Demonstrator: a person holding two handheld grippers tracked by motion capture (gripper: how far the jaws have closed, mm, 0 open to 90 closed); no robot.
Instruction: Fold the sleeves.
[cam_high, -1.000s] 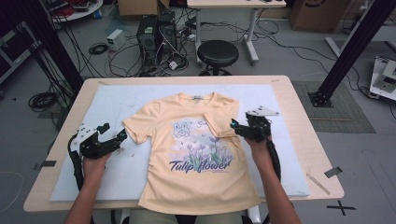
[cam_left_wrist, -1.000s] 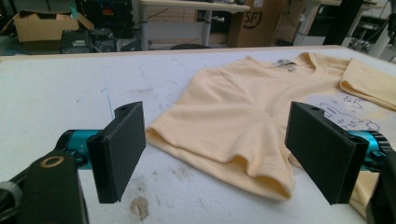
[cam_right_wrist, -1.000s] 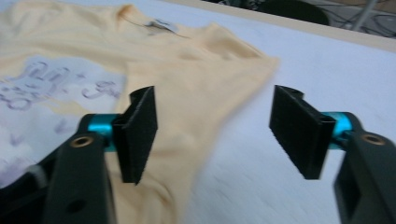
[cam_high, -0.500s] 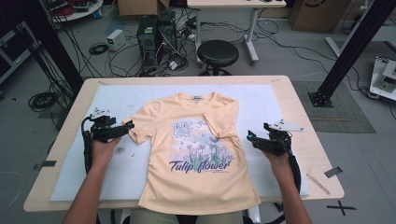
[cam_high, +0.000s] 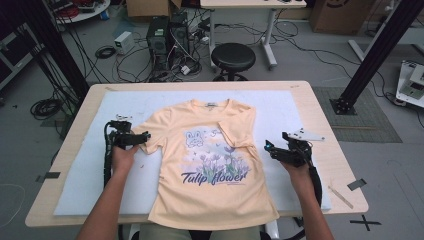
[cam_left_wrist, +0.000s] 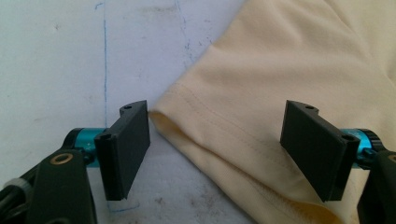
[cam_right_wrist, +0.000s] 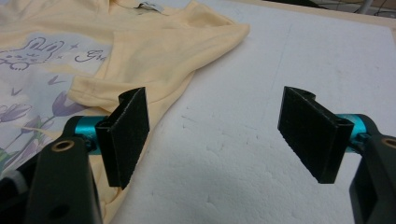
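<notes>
A pale orange T-shirt (cam_high: 210, 165) printed "Tulip flower" lies face up on the white foam board (cam_high: 100, 170). Its right sleeve (cam_high: 235, 132) is folded inward over the chest. My left gripper (cam_high: 145, 136) is at the left sleeve. In the left gripper view its jaws (cam_left_wrist: 217, 116) stand wide apart and have just been closing, with the sleeve hem (cam_left_wrist: 243, 140) between them and not pinched. My right gripper (cam_high: 267, 148) hovers over bare foam just off the shirt's right side. Its jaws (cam_right_wrist: 215, 98) are open, have just been opening, and hold nothing; the folded sleeve (cam_right_wrist: 154, 60) lies beyond the left jaw.
The foam board covers most of a wooden table (cam_high: 340, 165). A thin stick (cam_high: 340, 196) and a strip of dark tape (cam_high: 356, 184) lie near the table's right front corner. Beyond the far edge stand a black stool (cam_high: 232, 57) and computer towers (cam_high: 167, 37) amid cables.
The left gripper has moved right and forward up to the left sleeve. The right gripper has drawn back to the right, off the shirt, leaving the right sleeve folded over the chest.
</notes>
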